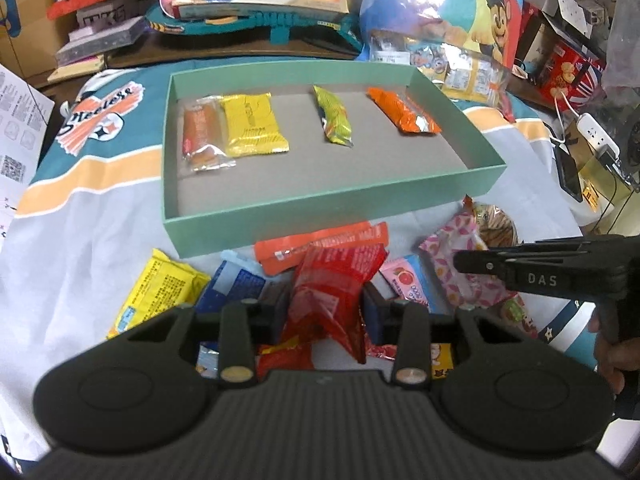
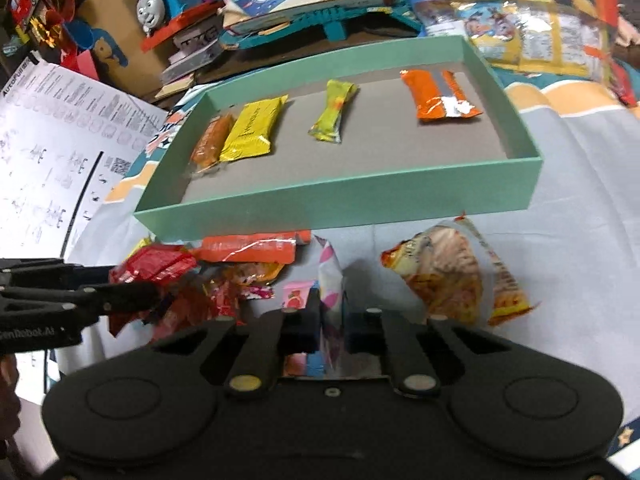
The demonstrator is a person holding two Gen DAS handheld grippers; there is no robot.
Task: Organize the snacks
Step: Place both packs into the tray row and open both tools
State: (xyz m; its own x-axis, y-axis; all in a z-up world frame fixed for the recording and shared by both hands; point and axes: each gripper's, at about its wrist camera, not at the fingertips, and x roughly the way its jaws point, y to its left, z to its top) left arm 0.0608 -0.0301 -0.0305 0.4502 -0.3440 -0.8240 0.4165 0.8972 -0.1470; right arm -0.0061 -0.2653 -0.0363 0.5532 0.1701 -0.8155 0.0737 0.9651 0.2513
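Between left fingers [image 1: 326, 312]: red packet [image 1: 332, 280] gripped; right fingers [image 2: 330, 326] clamp half-hidden pink-patterned packet [image 2: 332, 276].

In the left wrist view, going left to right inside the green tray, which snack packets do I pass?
Inside the shallow green cardboard tray: clear-wrapped orange-brown snack stick → flat yellow foil packet → slim yellow-green wrapped bar → orange foil packet with a silver end.
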